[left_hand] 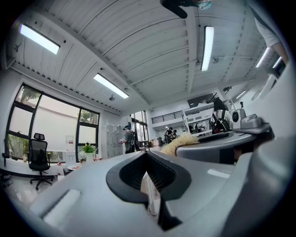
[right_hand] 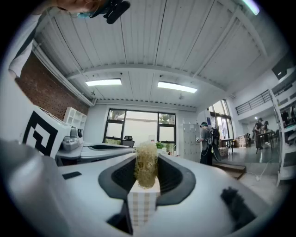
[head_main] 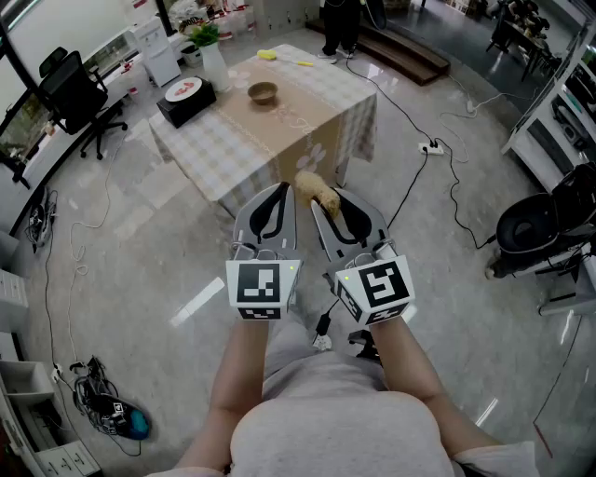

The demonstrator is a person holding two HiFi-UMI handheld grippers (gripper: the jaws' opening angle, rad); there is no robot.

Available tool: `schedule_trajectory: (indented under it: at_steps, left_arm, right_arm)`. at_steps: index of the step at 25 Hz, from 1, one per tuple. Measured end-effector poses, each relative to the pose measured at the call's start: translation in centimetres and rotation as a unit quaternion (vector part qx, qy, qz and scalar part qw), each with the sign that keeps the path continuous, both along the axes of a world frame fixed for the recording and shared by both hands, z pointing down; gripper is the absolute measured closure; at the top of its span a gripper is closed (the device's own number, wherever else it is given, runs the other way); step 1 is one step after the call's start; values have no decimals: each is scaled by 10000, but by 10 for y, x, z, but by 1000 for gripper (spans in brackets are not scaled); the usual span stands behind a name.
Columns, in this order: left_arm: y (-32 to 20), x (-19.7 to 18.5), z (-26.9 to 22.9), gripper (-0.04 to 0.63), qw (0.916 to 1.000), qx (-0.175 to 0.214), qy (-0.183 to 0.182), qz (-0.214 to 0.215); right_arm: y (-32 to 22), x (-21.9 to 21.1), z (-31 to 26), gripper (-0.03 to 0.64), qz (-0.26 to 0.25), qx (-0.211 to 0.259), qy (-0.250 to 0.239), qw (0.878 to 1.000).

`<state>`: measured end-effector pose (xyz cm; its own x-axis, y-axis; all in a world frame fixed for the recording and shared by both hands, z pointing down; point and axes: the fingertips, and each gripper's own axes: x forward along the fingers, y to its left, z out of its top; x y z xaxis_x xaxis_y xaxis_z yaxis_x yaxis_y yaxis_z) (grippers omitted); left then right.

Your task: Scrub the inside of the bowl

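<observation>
The small brown bowl (head_main: pixel 264 92) stands on the checked tablecloth of the table (head_main: pixel 233 149), well ahead of both grippers. My right gripper (head_main: pixel 323 201) is shut on a tan fibrous loofah scrubber (head_main: pixel 314 184), which sticks out past the jaw tips. In the right gripper view the scrubber (right_hand: pixel 146 169) sits upright, clamped in that gripper (right_hand: pixel 145 175). My left gripper (head_main: pixel 277 192) is shut with nothing in it; its jaws meet in the left gripper view (left_hand: pixel 147 155). Both are held level, side by side, short of the table's near corner. The scrubber (left_hand: pixel 183 140) also shows at the right of the left gripper view.
On the table stand a black box with a white plate (head_main: pixel 184 94), a potted plant (head_main: pixel 207 45) and a yellow item (head_main: pixel 269 54). An office chair (head_main: pixel 73 91) is at the left. Cables and a power strip (head_main: pixel 430 146) lie on the floor at right. A person (head_main: pixel 340 23) stands beyond the table.
</observation>
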<state>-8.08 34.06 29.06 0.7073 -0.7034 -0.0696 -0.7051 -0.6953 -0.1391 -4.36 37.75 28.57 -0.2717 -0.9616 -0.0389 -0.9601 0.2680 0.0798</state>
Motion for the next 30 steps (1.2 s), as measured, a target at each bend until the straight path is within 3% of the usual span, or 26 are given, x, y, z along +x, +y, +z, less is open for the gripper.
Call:
schedule_trajectory:
  at_steps: [12,30]
  left_arm:
    - [-30,-13,2,594,10000,-49,36,-39]
    - [-169,-21,17,594,9994,-292,58,149]
  right_arm:
    - [-29,-6,3,509,-64,-48,-310,9995]
    - [-163,-14,20,508,89,-313,-229,9992]
